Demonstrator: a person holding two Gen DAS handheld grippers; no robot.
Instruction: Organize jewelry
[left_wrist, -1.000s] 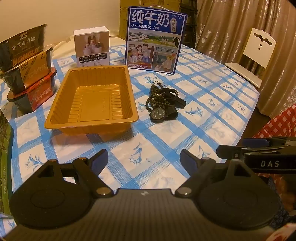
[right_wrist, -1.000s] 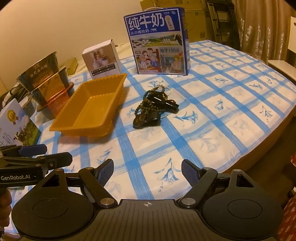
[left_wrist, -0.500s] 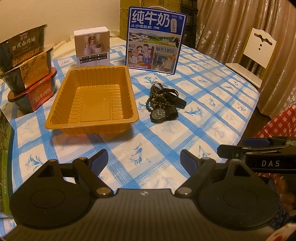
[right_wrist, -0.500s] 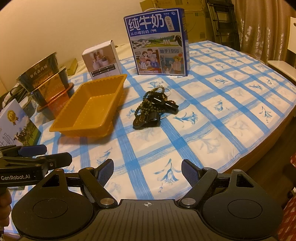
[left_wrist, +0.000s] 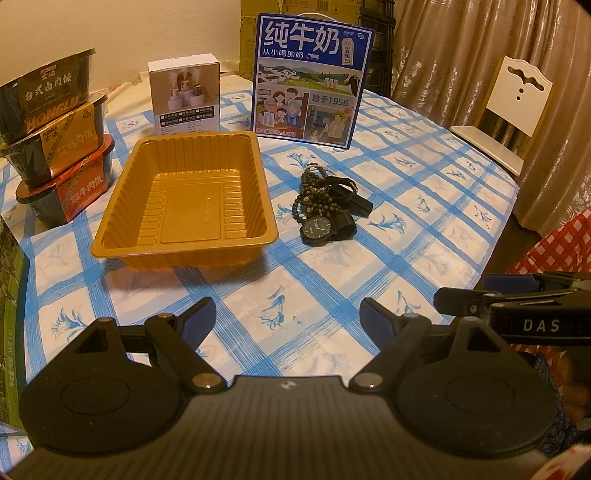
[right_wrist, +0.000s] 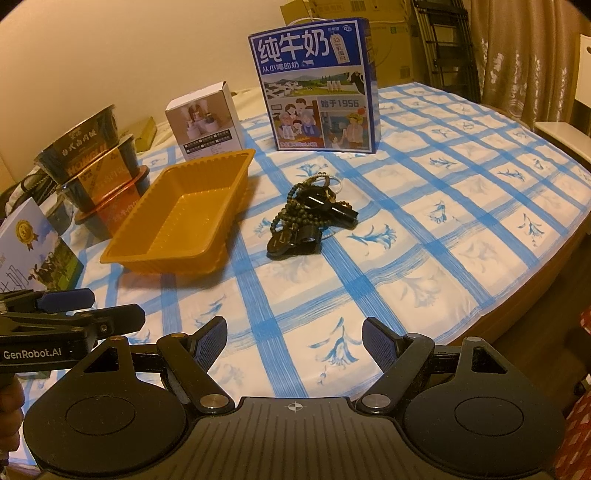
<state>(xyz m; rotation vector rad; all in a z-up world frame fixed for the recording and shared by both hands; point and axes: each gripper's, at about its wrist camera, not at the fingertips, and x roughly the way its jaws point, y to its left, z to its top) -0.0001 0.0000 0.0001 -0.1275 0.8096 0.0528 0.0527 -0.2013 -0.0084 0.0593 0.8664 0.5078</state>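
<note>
A pile of jewelry lies on the blue-checked tablecloth: a black wristwatch (left_wrist: 318, 229), dark bead strands (left_wrist: 309, 195) and black straps. In the right wrist view the pile (right_wrist: 308, 214) sits mid-table. An empty orange plastic tray (left_wrist: 184, 206) stands just left of it, also in the right wrist view (right_wrist: 181, 218). My left gripper (left_wrist: 286, 319) is open and empty near the table's front edge. My right gripper (right_wrist: 294, 338) is open and empty, also at the front edge, well short of the pile.
A blue milk carton box (left_wrist: 312, 79) and a small white box (left_wrist: 184, 94) stand behind the tray. Stacked instant-meal bowls (left_wrist: 51, 144) stand at the left. A white chair (left_wrist: 513, 107) and curtains are beyond the table's right edge.
</note>
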